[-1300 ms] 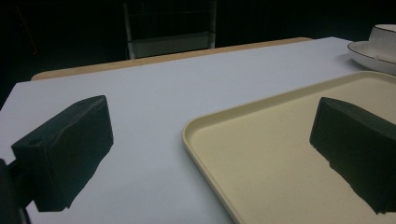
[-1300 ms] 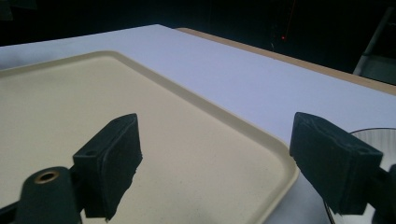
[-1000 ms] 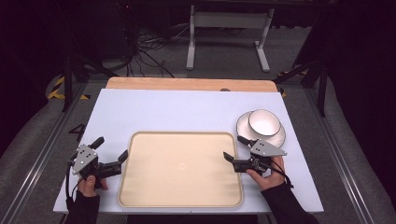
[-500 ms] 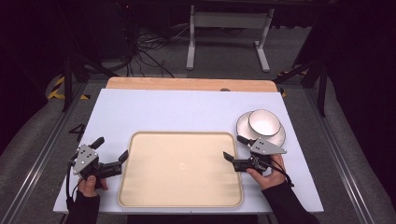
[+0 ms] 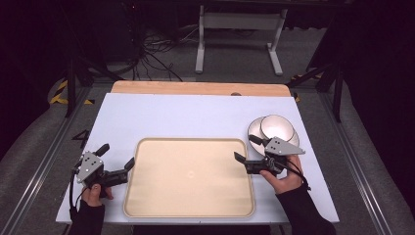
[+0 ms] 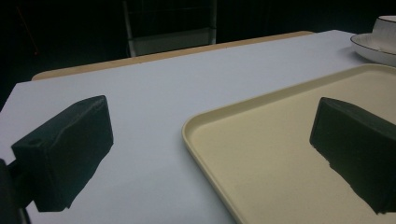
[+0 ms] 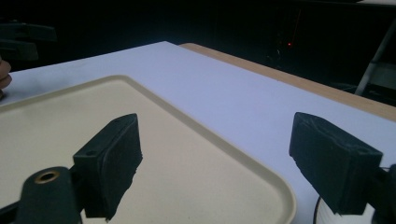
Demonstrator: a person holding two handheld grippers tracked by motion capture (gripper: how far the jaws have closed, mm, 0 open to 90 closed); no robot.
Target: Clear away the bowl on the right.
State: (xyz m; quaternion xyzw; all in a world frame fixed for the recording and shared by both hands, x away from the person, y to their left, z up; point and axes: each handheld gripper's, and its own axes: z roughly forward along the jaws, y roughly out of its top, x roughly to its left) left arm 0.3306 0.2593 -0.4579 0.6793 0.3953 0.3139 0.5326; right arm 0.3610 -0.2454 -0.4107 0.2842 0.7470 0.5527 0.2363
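Observation:
A bare beige tray (image 5: pixel 189 176) lies at the front middle of the white table. My left gripper (image 5: pixel 116 155) is open at the tray's left rim, one jaw over the table and one over the tray (image 6: pixel 289 140). My right gripper (image 5: pixel 244 148) is open at the tray's right rim, straddling the tray's far right corner (image 7: pixel 70 130). A white bowl (image 5: pixel 277 128) sits on a white plate (image 5: pixel 255 129) just behind the right gripper. From the left gripper (image 6: pixel 210 149), the bowl (image 6: pixel 385 28) and plate (image 6: pixel 369 46) show far off. Nothing is between the jaws of the right gripper (image 7: pixel 222 161).
The white tabletop (image 5: pixel 195 117) stretches bare behind the tray, with a wooden strip (image 5: pixel 195 88) along its far edge. Beyond it are a dark floor, cables and a metal stand (image 5: pixel 240 29). The tray's front rim lies close to the table's near edge.

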